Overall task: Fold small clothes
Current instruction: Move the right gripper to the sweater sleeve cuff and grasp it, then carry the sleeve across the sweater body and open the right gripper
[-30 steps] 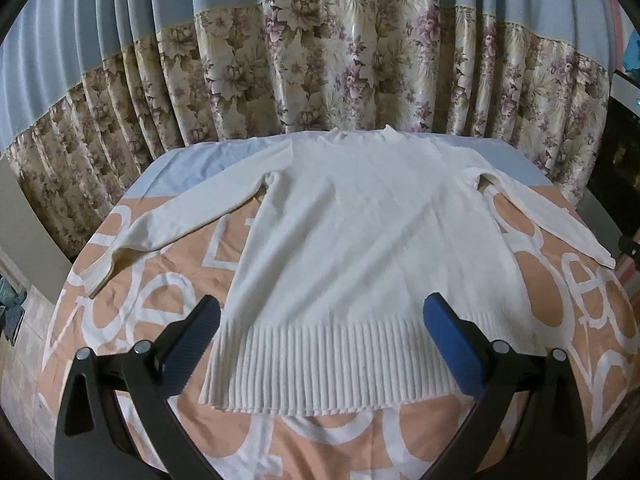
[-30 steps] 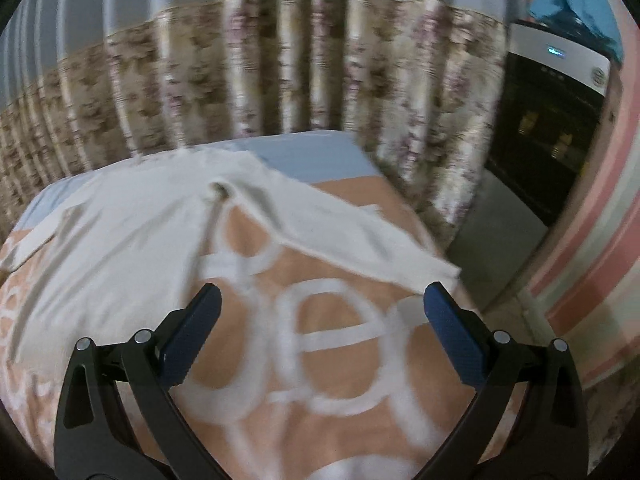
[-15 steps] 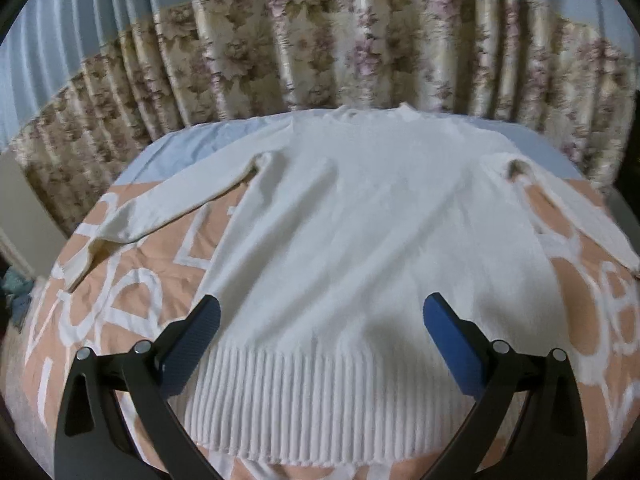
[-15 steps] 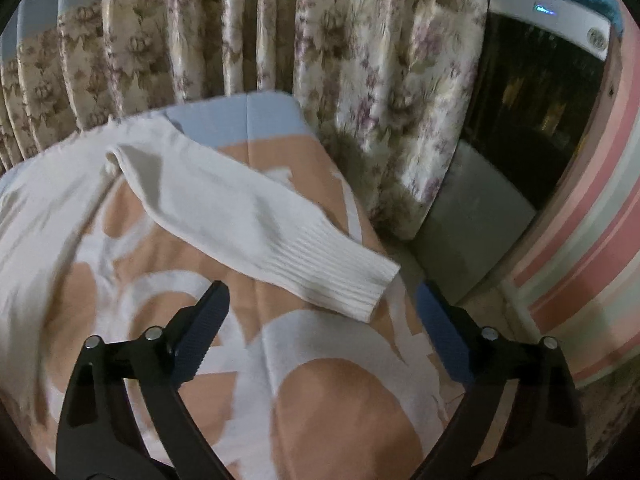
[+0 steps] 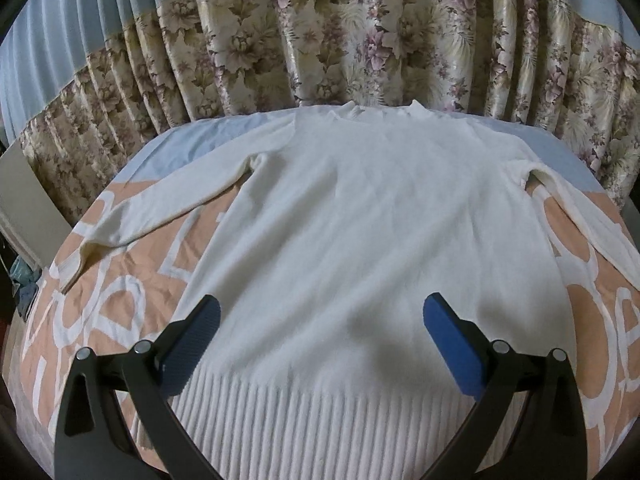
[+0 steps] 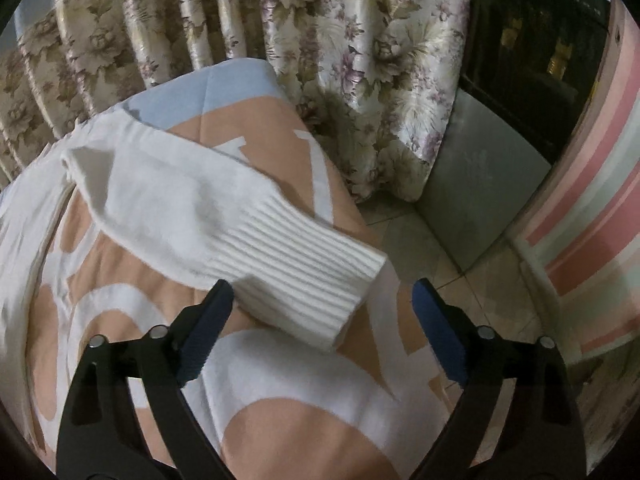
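Note:
A cream knit sweater (image 5: 352,240) lies flat, face down or up I cannot tell, on a bed with a peach and white cover (image 5: 120,312), sleeves spread out to both sides. My left gripper (image 5: 322,306) hovers open over its lower body, just above the ribbed hem (image 5: 320,420), with nothing pinched. In the right wrist view the sweater's right sleeve (image 6: 192,200) runs to a ribbed cuff (image 6: 304,268) near the bed's edge. My right gripper (image 6: 322,290) is opening, its jaws set wide on either side of the cuff's end, and the pads are not pressing on it.
A floral curtain (image 5: 360,40) hangs right behind the bed's far side. To the right of the bed are a tiled floor (image 6: 460,280), a grey panel (image 6: 472,168), a dark cabinet (image 6: 540,40) and a pink striped wall (image 6: 592,220).
Both grippers have come down and forward. The left now hangs over the sweater's body instead of its hem. The right has swung to the sleeve cuff, which now lies between its jaws.

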`<state>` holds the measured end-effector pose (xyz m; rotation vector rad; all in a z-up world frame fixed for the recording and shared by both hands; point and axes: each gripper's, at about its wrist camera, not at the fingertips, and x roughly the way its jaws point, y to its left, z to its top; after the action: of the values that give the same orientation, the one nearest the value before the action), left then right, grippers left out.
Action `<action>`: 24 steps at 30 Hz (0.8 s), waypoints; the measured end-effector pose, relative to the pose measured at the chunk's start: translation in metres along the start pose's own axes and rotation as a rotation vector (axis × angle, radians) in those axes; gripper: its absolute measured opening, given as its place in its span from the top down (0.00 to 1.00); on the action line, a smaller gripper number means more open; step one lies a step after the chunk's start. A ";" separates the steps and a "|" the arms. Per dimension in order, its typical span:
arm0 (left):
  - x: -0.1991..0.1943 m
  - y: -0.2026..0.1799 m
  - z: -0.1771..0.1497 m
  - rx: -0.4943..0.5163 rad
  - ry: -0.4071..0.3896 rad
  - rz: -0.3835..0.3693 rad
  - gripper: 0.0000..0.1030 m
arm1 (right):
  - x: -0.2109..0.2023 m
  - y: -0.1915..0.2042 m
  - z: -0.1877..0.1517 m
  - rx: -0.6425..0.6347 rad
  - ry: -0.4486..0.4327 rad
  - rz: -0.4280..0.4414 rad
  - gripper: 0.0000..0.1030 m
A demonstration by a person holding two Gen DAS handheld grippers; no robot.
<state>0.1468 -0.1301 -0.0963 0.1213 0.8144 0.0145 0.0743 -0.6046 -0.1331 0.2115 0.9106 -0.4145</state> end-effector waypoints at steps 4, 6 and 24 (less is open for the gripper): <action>0.001 -0.005 0.002 0.013 -0.007 -0.008 0.01 | 0.003 -0.005 0.003 0.038 0.000 0.001 0.09; 0.002 -0.007 0.002 0.021 -0.009 -0.016 0.01 | 0.004 -0.005 0.002 0.040 0.003 0.013 0.14; 0.001 -0.012 0.005 0.053 -0.029 -0.035 0.01 | -0.043 0.014 0.021 0.037 -0.129 0.075 0.83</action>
<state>0.1506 -0.1425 -0.0952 0.1566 0.7885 -0.0417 0.0726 -0.5883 -0.0858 0.2494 0.7663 -0.3720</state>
